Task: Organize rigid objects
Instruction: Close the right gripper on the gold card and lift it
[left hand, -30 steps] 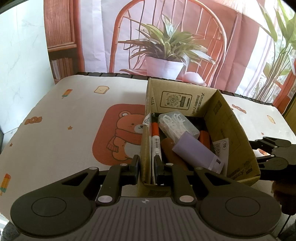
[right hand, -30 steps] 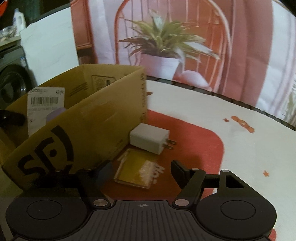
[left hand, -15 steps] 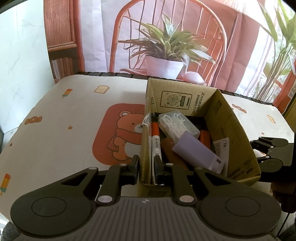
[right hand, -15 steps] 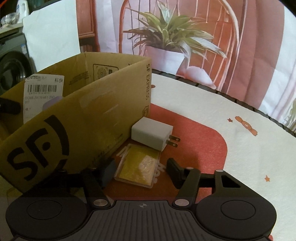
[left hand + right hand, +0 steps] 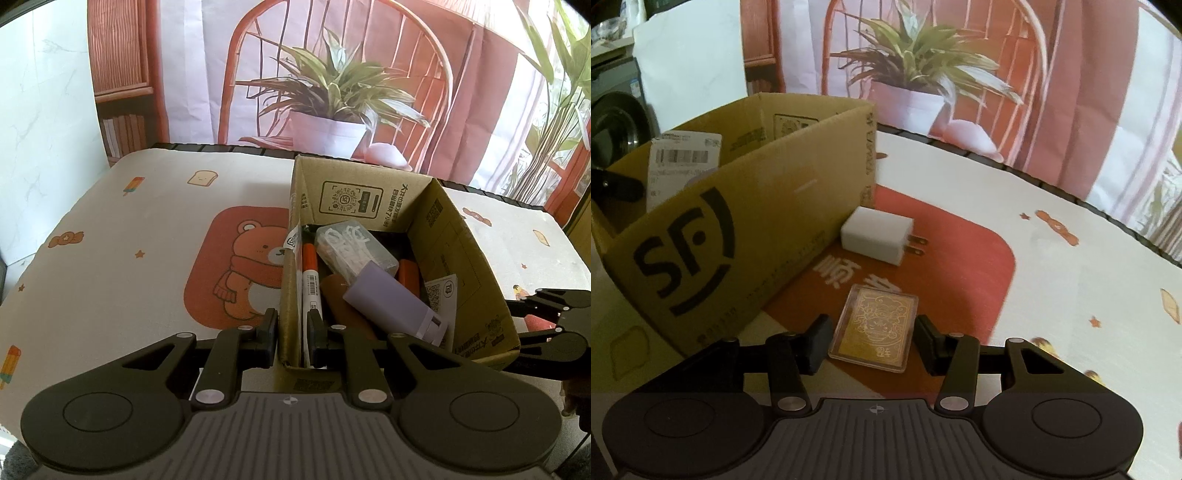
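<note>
The near left wall of the cardboard box is pinched between the fingers of the left gripper, one finger outside and one inside. A bold black "SF" logo is printed on the box's outer side, and a white barcode label is stuck at its rim; a QR code panel with Chinese print is seen on the inner far wall. Inside lie an orange-capped marker, a clear case of floss picks and a lilac bottle. The right gripper is spread wide around a gold card in a clear case, without touching it, on the red mat patch. A white plug adapter sits just beside the box.
</note>
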`<state>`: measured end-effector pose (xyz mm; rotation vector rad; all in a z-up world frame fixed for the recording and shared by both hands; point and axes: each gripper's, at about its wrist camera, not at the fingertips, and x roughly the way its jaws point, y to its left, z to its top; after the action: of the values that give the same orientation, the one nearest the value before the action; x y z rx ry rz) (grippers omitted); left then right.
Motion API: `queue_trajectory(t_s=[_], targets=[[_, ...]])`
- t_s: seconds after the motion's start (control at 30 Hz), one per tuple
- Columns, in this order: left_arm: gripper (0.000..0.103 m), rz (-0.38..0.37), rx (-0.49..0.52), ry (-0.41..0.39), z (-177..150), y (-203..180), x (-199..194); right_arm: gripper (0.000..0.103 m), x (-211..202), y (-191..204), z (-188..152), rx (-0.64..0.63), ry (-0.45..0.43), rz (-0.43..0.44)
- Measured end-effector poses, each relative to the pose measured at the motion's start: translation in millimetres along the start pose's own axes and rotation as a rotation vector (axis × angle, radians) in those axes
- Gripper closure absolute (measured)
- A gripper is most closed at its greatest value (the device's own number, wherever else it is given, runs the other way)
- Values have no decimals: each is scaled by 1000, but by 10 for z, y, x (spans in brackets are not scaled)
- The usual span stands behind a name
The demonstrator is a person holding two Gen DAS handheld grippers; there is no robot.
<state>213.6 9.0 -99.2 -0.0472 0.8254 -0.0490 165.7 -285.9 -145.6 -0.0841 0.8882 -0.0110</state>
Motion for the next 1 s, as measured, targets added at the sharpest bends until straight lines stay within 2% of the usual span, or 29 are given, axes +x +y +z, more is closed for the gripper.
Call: queue_trajectory(t_s=[0.2,0.27,0.3,0.47,0.57,0.77,1.0], targets=[[86,1,1,0,1,-12,0,49,9,3,8,6,10,-34],[86,1,2,0,0,-9,-1,52,7,3,2,27,12,-33],[86,1,2,0,1,-11,0,59,3,4,-1,40,12,-24],[86,0,2,0,1,-7,-1,60,-29,-6,-7,85,5,-17],[86,-2,1,1,4,-17,1,60,-98,-78,-31,146,-22,11],[86,0,6,1,3,-20,2,60,-282,-199,-8,214,-81,15],[86,1,9,1,1,-45,-2,60,-520,-189,237,201,-187,40]])
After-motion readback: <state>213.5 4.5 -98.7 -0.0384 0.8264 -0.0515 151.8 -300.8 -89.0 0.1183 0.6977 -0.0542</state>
